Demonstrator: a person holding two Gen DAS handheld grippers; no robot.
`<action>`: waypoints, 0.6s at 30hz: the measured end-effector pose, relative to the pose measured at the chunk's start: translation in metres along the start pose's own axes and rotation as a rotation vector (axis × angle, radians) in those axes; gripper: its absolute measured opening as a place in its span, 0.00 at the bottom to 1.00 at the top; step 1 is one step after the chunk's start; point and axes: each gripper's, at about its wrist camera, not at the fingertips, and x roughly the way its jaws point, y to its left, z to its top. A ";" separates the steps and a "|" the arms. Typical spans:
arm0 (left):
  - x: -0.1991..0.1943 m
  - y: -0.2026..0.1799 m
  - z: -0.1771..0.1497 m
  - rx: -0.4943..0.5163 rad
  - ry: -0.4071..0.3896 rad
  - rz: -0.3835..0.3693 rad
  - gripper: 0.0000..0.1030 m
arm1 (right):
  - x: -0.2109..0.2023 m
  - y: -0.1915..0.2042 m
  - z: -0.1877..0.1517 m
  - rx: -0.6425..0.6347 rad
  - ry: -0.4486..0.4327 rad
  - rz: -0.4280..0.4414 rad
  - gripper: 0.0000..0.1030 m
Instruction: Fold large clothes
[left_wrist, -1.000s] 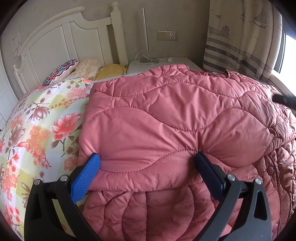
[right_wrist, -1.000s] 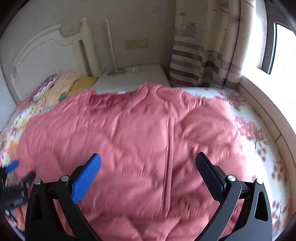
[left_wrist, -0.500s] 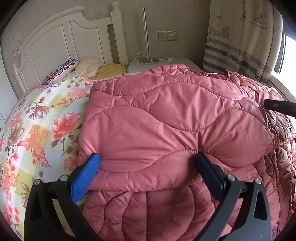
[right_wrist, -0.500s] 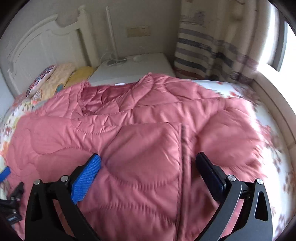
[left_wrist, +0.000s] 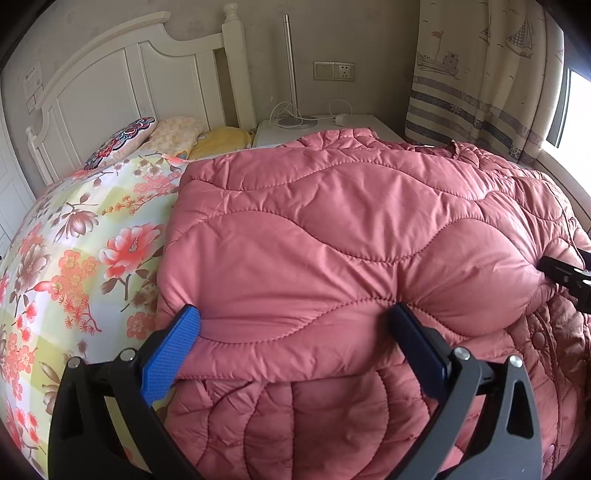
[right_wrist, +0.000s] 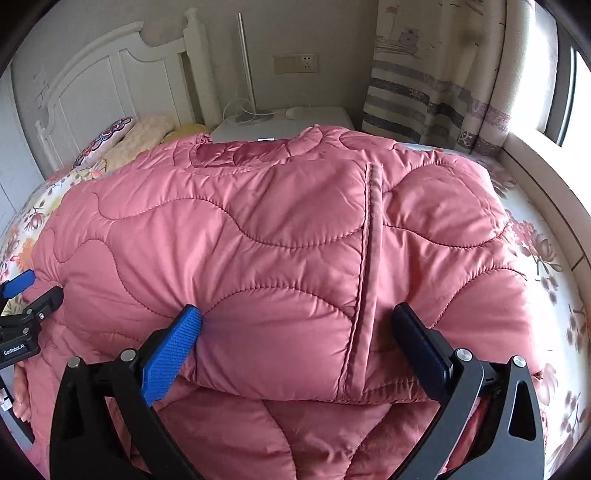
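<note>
I hold the left gripper (left_wrist: 295, 336) with its jaws spread wide, both fingers pressing down on the folded edge of the pink quilted coat (left_wrist: 332, 236), nothing pinched between them. I hold the right gripper (right_wrist: 295, 336) equally wide, its fingers resting on the same folded edge, with the coat's front placket (right_wrist: 369, 240) running between them. The coat lies ahead of and under both grippers, folded over itself on the floral bedsheet (left_wrist: 74, 251), which shows left of the left gripper. Beyond the coat stand the white headboard (left_wrist: 110, 85) and the nightstand (right_wrist: 280, 125).
</note>
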 end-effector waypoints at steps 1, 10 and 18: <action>0.000 0.000 0.000 0.000 0.000 0.000 0.98 | -0.003 0.000 -0.001 0.006 0.003 -0.009 0.96; 0.001 0.001 0.000 -0.007 0.001 -0.006 0.98 | -0.020 0.013 -0.047 -0.085 0.086 -0.039 0.96; -0.002 0.005 0.001 -0.021 0.002 -0.017 0.98 | -0.017 0.007 -0.042 -0.054 0.081 -0.017 0.96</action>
